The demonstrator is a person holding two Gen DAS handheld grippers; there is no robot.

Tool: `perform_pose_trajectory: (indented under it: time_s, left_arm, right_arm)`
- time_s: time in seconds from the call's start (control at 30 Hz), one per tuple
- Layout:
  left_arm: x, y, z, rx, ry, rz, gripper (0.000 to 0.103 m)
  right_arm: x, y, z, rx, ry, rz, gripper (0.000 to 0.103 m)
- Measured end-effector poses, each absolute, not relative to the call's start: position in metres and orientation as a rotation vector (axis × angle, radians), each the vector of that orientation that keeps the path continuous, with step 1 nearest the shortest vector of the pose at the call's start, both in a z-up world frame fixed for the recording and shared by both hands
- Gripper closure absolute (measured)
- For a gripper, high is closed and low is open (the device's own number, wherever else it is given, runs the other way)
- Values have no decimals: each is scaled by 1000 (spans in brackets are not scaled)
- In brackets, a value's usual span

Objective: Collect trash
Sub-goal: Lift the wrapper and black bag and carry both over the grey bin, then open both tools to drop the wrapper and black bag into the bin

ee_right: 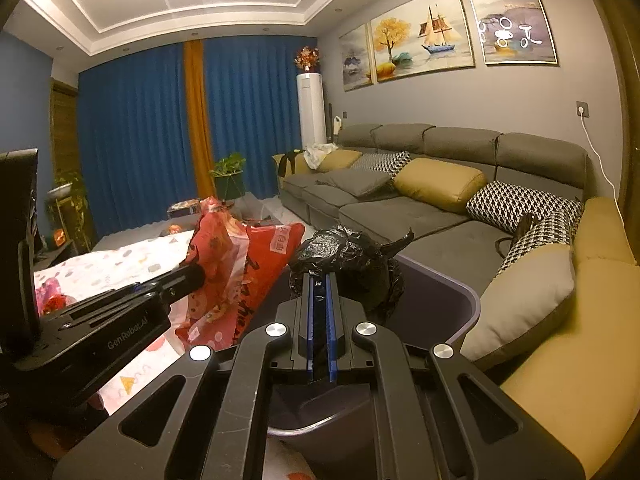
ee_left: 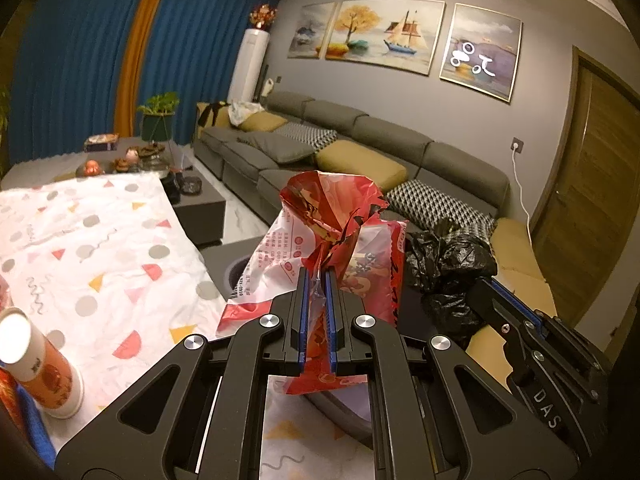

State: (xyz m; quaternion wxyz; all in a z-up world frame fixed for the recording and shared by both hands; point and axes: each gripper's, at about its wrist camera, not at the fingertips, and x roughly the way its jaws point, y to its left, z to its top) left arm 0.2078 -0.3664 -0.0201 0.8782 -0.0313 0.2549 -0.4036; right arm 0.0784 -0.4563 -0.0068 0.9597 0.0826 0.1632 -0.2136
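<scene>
- Left hand-held gripper [ee_left: 319,280] pinches a crumpled red snack wrapper [ee_left: 332,216].
- Right hand-held gripper [ee_right: 320,280] pinches a black trash bag [ee_right: 352,252], at the wrapper's 3 o'clock, above a grey bin [ee_right: 460,300].

A home living room: sofa [ee_right: 420,200], curtains [ee_right: 160,132], paintings [ee_right: 424,32].

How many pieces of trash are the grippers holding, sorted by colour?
Red and white snack wrapper: 1, clamped in the left gripper.
Black plastic bag: 1, clamped in the right gripper, over a grey bin.
Total: 2
</scene>
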Motion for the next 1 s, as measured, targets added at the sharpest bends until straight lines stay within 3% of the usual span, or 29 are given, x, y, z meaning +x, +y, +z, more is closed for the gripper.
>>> perform_pose_trajectory:
  time_s: [0.53,0.63,0.7,0.8,0.87,1.0]
  left_arm:
    - [244,-382,-39,-76,624,-906,92]
    - [248,-379,-43,-87,634,-913,77]
    - [250,-375,-45,-103,641,-899,49]
    - [253,-363,-45,-141,629,-860,32]
    - [252,-352,-43,-155,615,-829,23]
    - [241,-334,-35,-142,584,-770,17]
  right_arm:
    - [92,-461,-3,174,355,-437,96]
    - [92,-463,-4,176,347,-435,81]
    - [92,-464,-5,177,346,-439,80]
    - [89,-467,-6,185,344,-449,75]
    - [85,-466,-5,192,338,-458,68]
    - [74,-457,0,177,318,-464,54]
